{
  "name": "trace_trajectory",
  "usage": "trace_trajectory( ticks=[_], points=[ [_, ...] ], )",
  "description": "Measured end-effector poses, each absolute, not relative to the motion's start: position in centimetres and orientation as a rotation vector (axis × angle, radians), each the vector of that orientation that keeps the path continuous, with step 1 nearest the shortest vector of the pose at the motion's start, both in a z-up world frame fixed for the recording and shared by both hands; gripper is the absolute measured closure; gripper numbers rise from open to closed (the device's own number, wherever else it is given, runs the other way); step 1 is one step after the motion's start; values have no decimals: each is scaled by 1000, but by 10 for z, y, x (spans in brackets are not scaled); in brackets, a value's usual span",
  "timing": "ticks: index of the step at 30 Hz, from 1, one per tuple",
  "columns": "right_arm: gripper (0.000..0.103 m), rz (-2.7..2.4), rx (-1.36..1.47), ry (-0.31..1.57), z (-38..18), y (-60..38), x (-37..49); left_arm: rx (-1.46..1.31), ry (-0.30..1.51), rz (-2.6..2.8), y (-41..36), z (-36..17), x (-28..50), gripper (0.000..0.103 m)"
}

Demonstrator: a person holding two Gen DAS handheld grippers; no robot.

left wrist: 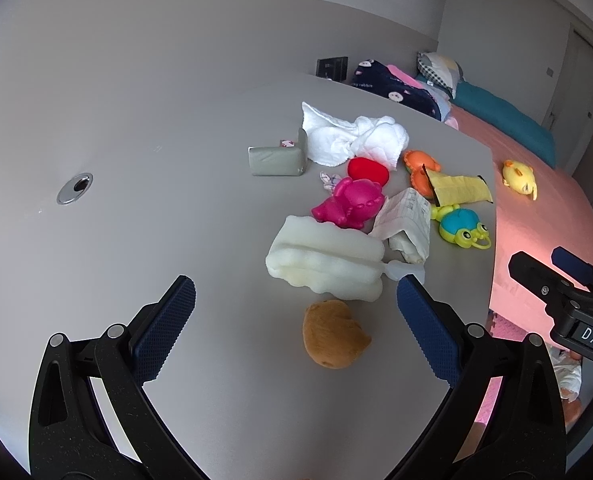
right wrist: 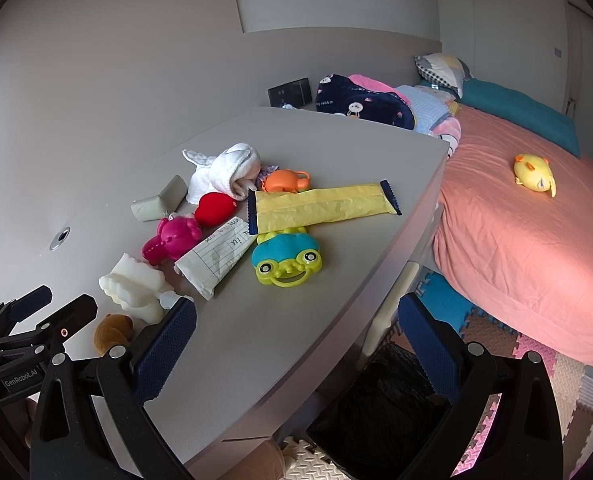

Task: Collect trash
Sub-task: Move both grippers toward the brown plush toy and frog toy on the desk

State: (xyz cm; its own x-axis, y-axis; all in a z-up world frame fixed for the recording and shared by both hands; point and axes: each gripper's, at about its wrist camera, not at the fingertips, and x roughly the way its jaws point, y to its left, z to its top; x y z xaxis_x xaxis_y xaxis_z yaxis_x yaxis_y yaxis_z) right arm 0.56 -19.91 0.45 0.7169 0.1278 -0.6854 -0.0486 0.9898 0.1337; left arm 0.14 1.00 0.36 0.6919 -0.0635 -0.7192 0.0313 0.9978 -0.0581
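left gripper point(left wrist: 296, 300) jaws wide, empty, hovering near the foam point(left wrist: 324, 264) and brown plush point(left wrist: 334, 338) | right gripper point(right wrist: 296, 320) jaws wide, empty, straddling the table edge point(right wrist: 336, 344) above the black bin bag point(right wrist: 380, 404), i reckon for short drops | trash on table among toys: yellow wrapper point(right wrist: 320, 206), folded paper point(right wrist: 216, 258)
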Motion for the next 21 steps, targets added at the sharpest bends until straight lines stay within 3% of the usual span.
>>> trace_trajectory(
  ticks=[21],
  points=[
    [3,97,109,766,4,-201,5,-23,801,-28,10,3,2,6]
  ],
)
